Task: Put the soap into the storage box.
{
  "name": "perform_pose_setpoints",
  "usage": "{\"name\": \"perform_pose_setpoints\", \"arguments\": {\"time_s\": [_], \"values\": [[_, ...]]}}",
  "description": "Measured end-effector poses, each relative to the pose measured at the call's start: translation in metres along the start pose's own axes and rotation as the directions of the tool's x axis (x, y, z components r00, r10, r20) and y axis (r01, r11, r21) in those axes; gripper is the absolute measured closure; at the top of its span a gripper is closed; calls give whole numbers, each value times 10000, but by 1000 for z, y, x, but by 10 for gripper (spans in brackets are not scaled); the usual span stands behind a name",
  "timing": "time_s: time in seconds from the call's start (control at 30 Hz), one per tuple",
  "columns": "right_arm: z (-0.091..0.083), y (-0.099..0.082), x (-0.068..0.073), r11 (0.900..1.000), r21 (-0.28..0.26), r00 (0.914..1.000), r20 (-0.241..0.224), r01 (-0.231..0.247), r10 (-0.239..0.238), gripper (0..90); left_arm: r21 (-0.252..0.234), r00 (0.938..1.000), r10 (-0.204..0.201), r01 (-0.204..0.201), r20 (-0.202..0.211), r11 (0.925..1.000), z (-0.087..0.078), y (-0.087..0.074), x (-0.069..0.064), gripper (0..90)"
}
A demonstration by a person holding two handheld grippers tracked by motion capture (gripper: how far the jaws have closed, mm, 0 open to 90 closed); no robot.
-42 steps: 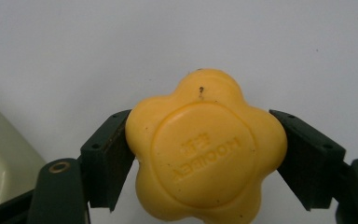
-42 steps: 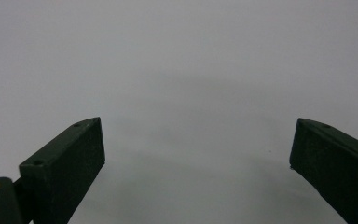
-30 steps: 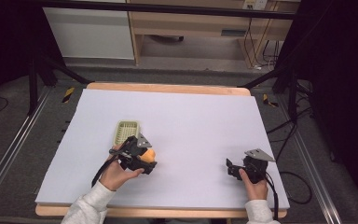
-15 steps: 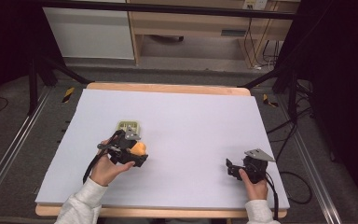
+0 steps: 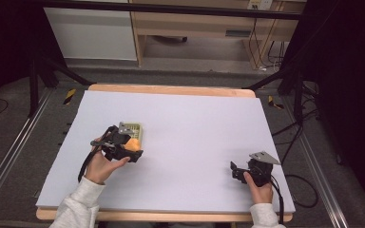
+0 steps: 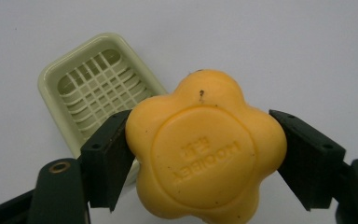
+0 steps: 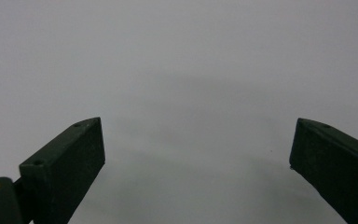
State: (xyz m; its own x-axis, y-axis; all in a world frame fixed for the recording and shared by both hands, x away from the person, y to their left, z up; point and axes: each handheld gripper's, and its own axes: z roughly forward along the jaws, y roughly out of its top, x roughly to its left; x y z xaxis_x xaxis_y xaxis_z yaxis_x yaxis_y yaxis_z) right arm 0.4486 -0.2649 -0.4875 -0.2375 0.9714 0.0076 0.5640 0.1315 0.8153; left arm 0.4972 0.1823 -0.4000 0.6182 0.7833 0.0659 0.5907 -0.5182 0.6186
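The left gripper (image 5: 132, 145) has moved up the table since a second ago, away from the person, and it has carried the soap (image 5: 133, 143) with it. Now the soap sits right at the near edge of the dish (image 5: 134, 128). The dish has not moved. The right gripper (image 5: 236, 171) has stayed where it was.

Start at the left. A hand (image 5: 102, 164) in a white sleeve (image 5: 76, 206) holds the left gripper. It is just in front of the dish, a little to its left. From above, the gripper hides part of the dish.

In the left gripper view, the left gripper (image 6: 200, 154) has its two black jaws pressed on the soap (image 6: 205, 149), one on each side. The soap is orange and shaped like a flower. It has letters stamped on top. The dish (image 6: 93, 88) is pale green with a grid floor. It lies behind the soap, and the soap covers its near corner. I cannot tell if the soap touches the dish or is held over it.

The table (image 5: 199, 123) is white all around the dish.

Far to the right of the dish, near the front edge of the table, is the right gripper. In the right gripper view, the right gripper (image 7: 198, 154) has its jaws wide apart, with just white table between them.
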Motion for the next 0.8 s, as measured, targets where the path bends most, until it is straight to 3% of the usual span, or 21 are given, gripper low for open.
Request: {"name": "perform_pose_setpoints", "arguments": {"time_s": [0.43,0.8], "values": [[0,0,0,10000,20,10000,-35,-53,53,37,208,9995,-267,271,-179,9994,10,9,19,249],[1,0,0,10000,51,10000,-56,-30,30,37,310,9962,-815,824,-296,9961,18,14,40,250]]}}
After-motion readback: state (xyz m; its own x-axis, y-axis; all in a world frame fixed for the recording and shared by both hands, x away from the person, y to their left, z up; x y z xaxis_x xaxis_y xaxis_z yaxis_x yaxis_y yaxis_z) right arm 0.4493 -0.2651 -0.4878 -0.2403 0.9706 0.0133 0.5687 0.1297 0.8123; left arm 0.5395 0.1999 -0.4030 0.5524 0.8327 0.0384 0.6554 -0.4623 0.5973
